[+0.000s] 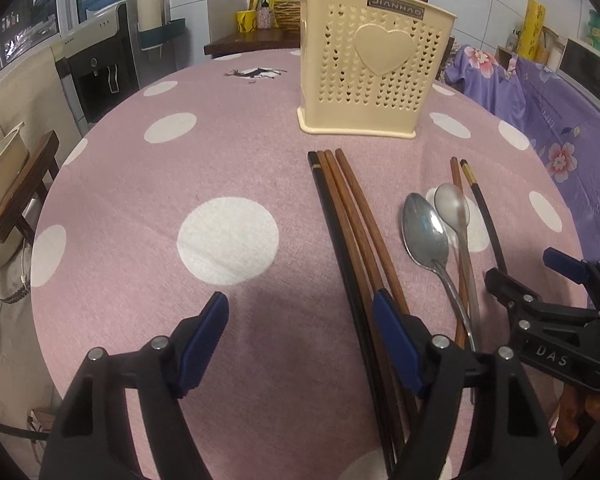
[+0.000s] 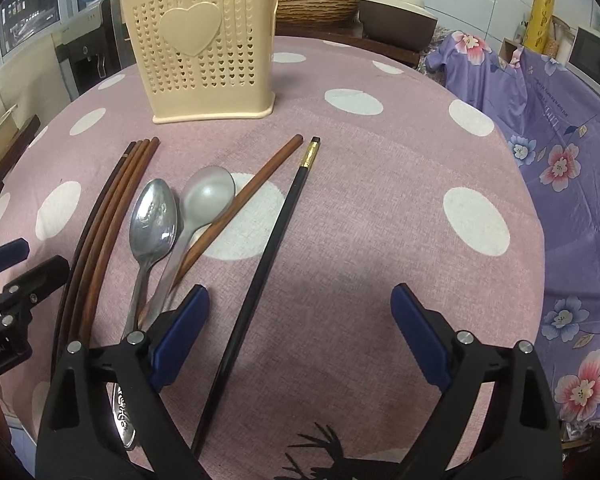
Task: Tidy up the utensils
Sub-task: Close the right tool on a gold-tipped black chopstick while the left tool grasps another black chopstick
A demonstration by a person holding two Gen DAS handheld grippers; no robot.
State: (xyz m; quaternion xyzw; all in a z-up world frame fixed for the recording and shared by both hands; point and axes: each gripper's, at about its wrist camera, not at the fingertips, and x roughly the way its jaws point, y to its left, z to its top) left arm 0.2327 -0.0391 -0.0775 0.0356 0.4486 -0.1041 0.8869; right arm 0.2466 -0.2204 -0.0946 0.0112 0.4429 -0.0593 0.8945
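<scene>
A: Start at the left. What's there?

B: The left gripper [image 1: 300, 320] hangs low over the pink polka-dot tablecloth [image 1: 228, 236], its blue pads wide apart and holding nothing. Bare cloth runs from it out to the table's curved left edge, so that side has open room.

A: And past it?

B: A bundle of four chopsticks [image 1: 342, 208], one black and three brown, lies side by side, touching; the gripper's right pad sits just over their near ends. Then two metal spoons [image 1: 426, 232], bowls up and just beside each other, a lone brown chopstick [image 2: 244, 208] running under the paler spoon's handle, and a black chopstick with a gold band [image 2: 272, 256] a little apart.

A: The holder?

B: The cream perforated utensil holder [image 1: 374, 64], with a heart on its face, stands upright beyond all the tips, clear of them.

A: The right side?

B: The right gripper [image 2: 300, 328] is spread open and empty, the black chopstick passing between its pads. To its right the cloth is bare up to the table edge, where a purple floral fabric [image 2: 560, 128] lies
</scene>
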